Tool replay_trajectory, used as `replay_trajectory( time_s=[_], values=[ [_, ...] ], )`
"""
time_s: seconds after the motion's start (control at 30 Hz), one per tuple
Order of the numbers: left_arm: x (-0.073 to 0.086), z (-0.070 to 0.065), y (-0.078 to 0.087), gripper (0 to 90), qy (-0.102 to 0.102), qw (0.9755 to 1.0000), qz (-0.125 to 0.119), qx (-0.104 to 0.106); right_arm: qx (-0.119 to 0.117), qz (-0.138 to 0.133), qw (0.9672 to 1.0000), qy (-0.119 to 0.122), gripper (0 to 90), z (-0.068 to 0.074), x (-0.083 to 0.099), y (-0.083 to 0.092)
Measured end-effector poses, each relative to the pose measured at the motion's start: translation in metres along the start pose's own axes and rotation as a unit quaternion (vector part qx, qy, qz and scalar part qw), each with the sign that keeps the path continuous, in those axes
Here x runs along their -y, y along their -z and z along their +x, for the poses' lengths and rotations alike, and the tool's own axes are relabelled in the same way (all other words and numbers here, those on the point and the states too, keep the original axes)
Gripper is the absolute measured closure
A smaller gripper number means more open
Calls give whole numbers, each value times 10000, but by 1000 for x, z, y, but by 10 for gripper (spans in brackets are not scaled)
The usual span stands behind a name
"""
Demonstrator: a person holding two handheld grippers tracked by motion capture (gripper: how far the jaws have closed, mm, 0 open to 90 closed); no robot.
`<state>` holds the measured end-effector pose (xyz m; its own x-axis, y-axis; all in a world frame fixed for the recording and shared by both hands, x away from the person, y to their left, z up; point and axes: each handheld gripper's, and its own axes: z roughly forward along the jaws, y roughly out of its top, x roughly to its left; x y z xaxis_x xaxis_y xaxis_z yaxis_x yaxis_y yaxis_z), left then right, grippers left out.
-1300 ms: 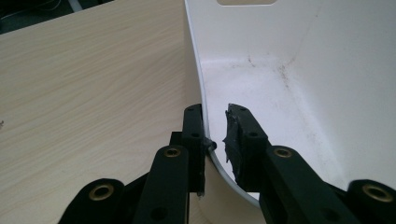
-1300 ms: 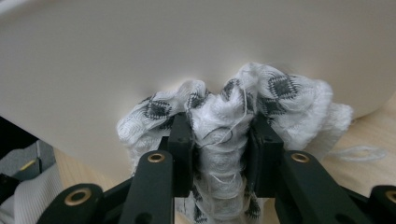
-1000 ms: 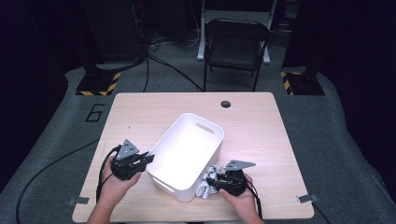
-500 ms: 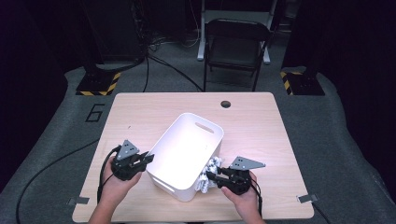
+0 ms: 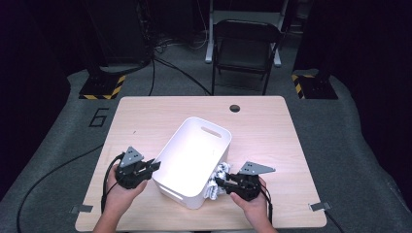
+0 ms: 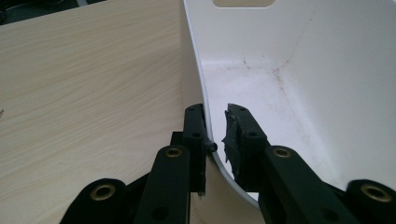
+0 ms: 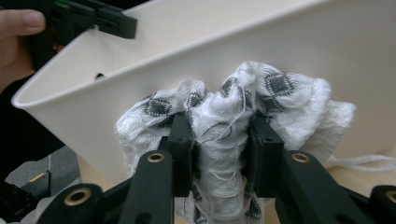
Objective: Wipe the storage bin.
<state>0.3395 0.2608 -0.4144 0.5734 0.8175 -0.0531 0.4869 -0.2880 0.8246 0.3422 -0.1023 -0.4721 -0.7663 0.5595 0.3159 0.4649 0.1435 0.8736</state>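
Observation:
A white plastic bin (image 5: 204,127) stands tilted in the middle of the wooden table (image 5: 141,121). My left gripper (image 5: 154,165) is shut on its near-left rim; in the left gripper view the jaws (image 6: 215,126) straddle the bin's thin wall (image 6: 327,70), one outside and one inside. My right gripper (image 5: 217,183) is shut on a white cloth with a black pattern (image 5: 219,174), held against the bin's right outer wall. In the right gripper view the cloth (image 7: 280,93) bulges between the jaws (image 7: 219,126) in front of the bin (image 7: 233,37). The bin's inside looks empty.
A round cable hole (image 5: 234,108) sits near the table's far edge. A black folding chair (image 5: 245,43) stands behind the table. In the right gripper view the left gripper (image 7: 93,18) and a person's hand (image 7: 18,23) appear beyond the bin.
My right gripper has shifted slightly, bringing the cloth a little higher against the bin's side. The left gripper and the bin have stayed put.

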Motion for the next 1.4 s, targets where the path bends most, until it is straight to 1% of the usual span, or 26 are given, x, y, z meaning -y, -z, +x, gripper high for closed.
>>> replay_trajectory(
  time_s=[0.1,0.17,0.27,0.37,0.43,0.47,0.5,0.53,0.6,0.63,0.7,0.73,0.83,0.87,0.9,0.93,1.03,1.1,1.13,1.2,1.27,1.3,1.33,1.37,1.4],
  values=[
    [1,1,1,768,52,10000,-11,26,-18,42,9999,-154,671,-6,5,-5],
    [3,2,2,756,127,9999,-64,55,-6,104,9998,-190,671,-9,7,-8],
    [5,5,4,730,252,9995,-46,174,41,198,9994,-285,672,-13,10,-12],
    [7,6,5,698,326,9991,-92,256,125,244,9992,-279,671,-17,10,-17],
    [7,6,5,667,307,9990,-117,305,213,262,9990,-307,671,-21,10,-20],
    [8,6,5,645,293,9990,-117,319,256,318,9986,-348,671,-24,10,-22],
    [8,5,4,626,243,9992,-160,267,278,350,9983,-376,670,-25,11,-23],
    [8,6,4,614,159,9994,-95,300,281,375,9980,-412,670,-27,11,-25],
    [10,5,3,588,189,9993,-180,277,223,423,9972,-574,667,-30,13,-27],
    [10,5,2,575,206,9992,-171,298,180,443,9967,-650,665,-31,14,-27],
    [11,4,1,555,220,9991,-182,317,137,479,9964,-690,664,-33,15,-28],
    [11,4,0,546,181,9991,-238,288,145,511,9963,-674,664,-33,15,-28],
    [11,4,-1,526,185,9991,-220,298,125,570,9960,-682,664,-31,16,-28],
    [11,4,-1,519,170,9992,-213,307,114,581,9961,-649,664,-30,16,-28],
    [12,3,-3,512,158,9992,-280,251,110,569,9964,-618,663,-28,15,-26],
    [11,2,-2,508,154,9992,-232,274,63,540,9968,-577,662,-25,14,-24],
    [11,2,-4,502,136,9993,-270,221,-115,329,9986,-385,660,-11,7,-14],
    [11,2,-3,497,141,9993,-219,265,-192,208,9992,-280,659,-3,1,-9],
    [11,2,-4,496,167,9993,-233,257,-219,181,9993,-261,660,-1,0,-7],
    [11,2,-4,490,162,9993,-227,263,-313,44,9994,-150,658,8,-5,-2],
    [11,2,-4,490,137,9993,-213,280,-426,-84,9990,-76,657,13,-8,2],
    [11,2,-4,489,127,9993,-176,306,-441,-96,9990,-52,657,15,-9,3],
    [11,2,-4,490,130,9993,-182,299,-407,-84,9991,-32,657,16,-9,3],
    [11,2,-4,492,160,9993,-169,306,-401,-95,9991,-28,657,16,-9,3],
    [10,1,-4,495,185,9993,-149,305,-448,-112,9989,-41,656,15,-9,2]
  ],
)
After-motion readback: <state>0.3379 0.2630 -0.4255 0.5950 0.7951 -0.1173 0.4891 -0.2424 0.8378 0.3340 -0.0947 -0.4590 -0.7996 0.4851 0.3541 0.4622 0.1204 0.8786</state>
